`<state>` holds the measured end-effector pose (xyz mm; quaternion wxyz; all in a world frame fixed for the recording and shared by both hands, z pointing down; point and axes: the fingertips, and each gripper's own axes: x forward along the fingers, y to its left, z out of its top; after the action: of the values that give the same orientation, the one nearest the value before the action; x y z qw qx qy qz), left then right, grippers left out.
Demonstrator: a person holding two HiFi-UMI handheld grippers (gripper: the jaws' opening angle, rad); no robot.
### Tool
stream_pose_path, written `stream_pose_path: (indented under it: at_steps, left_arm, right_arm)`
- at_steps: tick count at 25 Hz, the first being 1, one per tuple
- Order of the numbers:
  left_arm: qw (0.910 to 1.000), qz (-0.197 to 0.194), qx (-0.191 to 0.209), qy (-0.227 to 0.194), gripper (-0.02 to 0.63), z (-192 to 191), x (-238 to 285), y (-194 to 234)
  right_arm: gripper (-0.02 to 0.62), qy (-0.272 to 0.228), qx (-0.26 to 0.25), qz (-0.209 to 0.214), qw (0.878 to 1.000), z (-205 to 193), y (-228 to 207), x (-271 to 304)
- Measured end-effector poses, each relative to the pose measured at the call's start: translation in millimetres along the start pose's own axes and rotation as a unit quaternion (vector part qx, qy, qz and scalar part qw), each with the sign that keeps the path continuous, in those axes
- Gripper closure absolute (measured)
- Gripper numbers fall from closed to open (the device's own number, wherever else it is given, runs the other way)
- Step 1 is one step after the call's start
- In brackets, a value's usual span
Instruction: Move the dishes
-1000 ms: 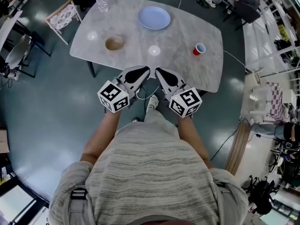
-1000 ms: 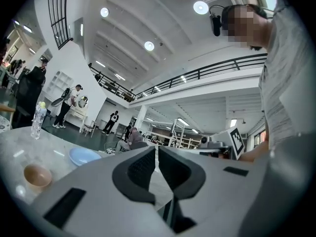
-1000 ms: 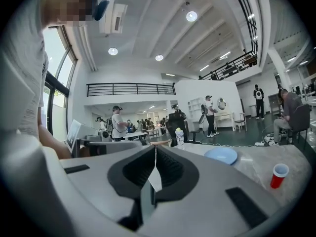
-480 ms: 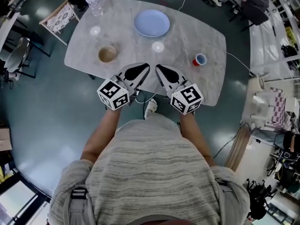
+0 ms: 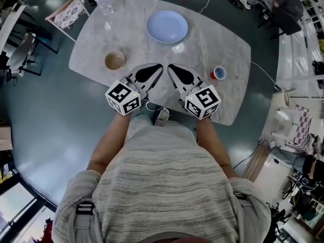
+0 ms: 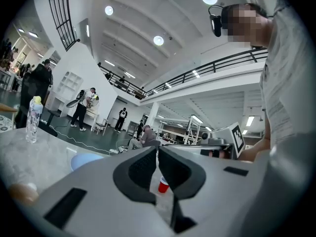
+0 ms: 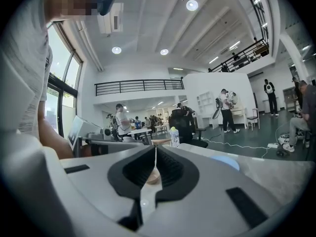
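Progress: looks like square one, none of the dishes is lifted and all of them sit on the desk (image 5: 223, 39)
Left gripper (image 5: 158, 68): hovering over the near edge of the desk, jaws clenched together with nothing in them; the red cup just peeks through the slit from well beyond
Right gripper (image 5: 172, 68): right beside the left one, jaws clenched too and empty, with the bowl showing far off behind them
Plate (image 5: 167, 27): pale blue, flat, looks empty, far side of the desk around the middle
Bowl (image 5: 114, 61): small, tan, upright, near-left part of the desk, closest to the left gripper
Red cup (image 5: 218, 73): upright, near the right edge, well apart from the plate
Bottle (image 5: 103, 1): clear, standing at the far-left corner, probably not one of the dishes
Left to do: pretty much everything I'd say; the jaws have to open before any grab
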<state>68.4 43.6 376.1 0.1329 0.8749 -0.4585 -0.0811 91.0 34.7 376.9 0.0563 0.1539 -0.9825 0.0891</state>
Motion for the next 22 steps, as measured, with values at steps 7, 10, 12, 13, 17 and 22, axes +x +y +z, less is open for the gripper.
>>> stream_pose_path:
  at_steps: [7, 10, 12, 13, 17, 22]
  left_arm:
    - [0.9995, 0.029, -0.006, -0.01, 0.584, 7, -20, 46]
    - [0.9995, 0.032, -0.008, -0.003, 0.584, 10, -32, 71]
    - [0.9995, 0.029, -0.009, 0.01, 0.584, 10, -37, 89]
    - [0.9994, 0.028, -0.008, 0.017, 0.584, 10, -40, 97]
    - [0.999, 0.025, -0.003, 0.038, 0.584, 13, -50, 131]
    - [0.9982, 0.025, 0.0, 0.055, 0.584, 18, -60, 168]
  right_arm:
    - [0.575, 0.015, -0.01, 0.02, 1.0, -4, 1, 42]
    - [0.575, 0.021, -0.007, 0.016, 1.0, -4, 1, 64]
    - [0.575, 0.026, -0.004, 0.01, 1.0, -3, -1, 79]
    - [0.575, 0.028, -0.002, 0.007, 1.0, -3, -2, 86]
    - [0.575, 0.032, -0.001, 0.001, 0.999, -1, -5, 119]
    - [0.575, 0.047, 0.005, -0.002, 0.999, -10, -8, 153]
